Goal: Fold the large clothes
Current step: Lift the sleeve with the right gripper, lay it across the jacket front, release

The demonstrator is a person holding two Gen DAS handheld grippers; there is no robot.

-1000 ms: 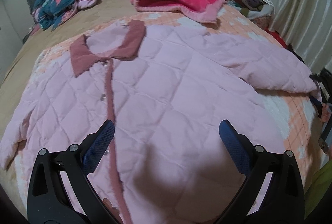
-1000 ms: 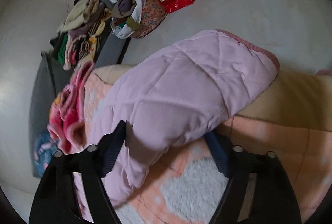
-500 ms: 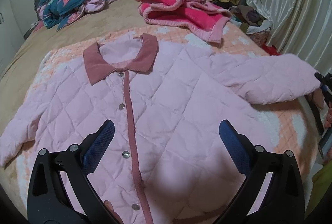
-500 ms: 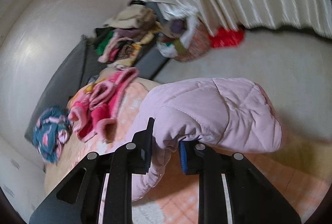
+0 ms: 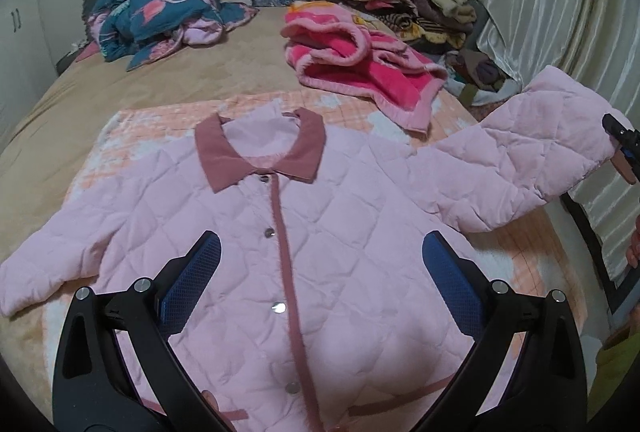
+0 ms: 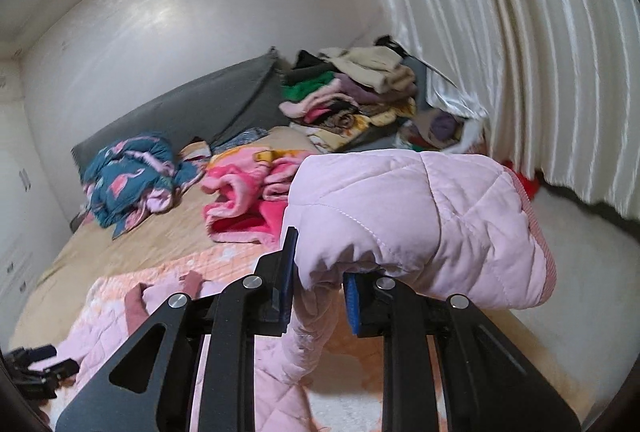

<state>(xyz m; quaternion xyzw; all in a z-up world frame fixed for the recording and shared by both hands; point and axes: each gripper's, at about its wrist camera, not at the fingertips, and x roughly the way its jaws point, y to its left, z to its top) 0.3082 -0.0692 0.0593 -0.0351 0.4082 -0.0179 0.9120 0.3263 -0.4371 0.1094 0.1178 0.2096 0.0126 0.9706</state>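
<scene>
My right gripper [image 6: 318, 296] now clamped on sleeve [image 6: 416, 216], lifted off bed [image 5: 120, 80] since second ago. Jacket [image 5: 304, 252] lies flat, buttoned. My left gripper [image 5: 320, 288] hovers agape. Sleeve fold-in next.

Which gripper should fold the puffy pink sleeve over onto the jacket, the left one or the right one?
The right gripper. It is shut on the sleeve and holds it lifted off the bed. The left gripper hangs open above the jacket front, holding nothing.
</scene>
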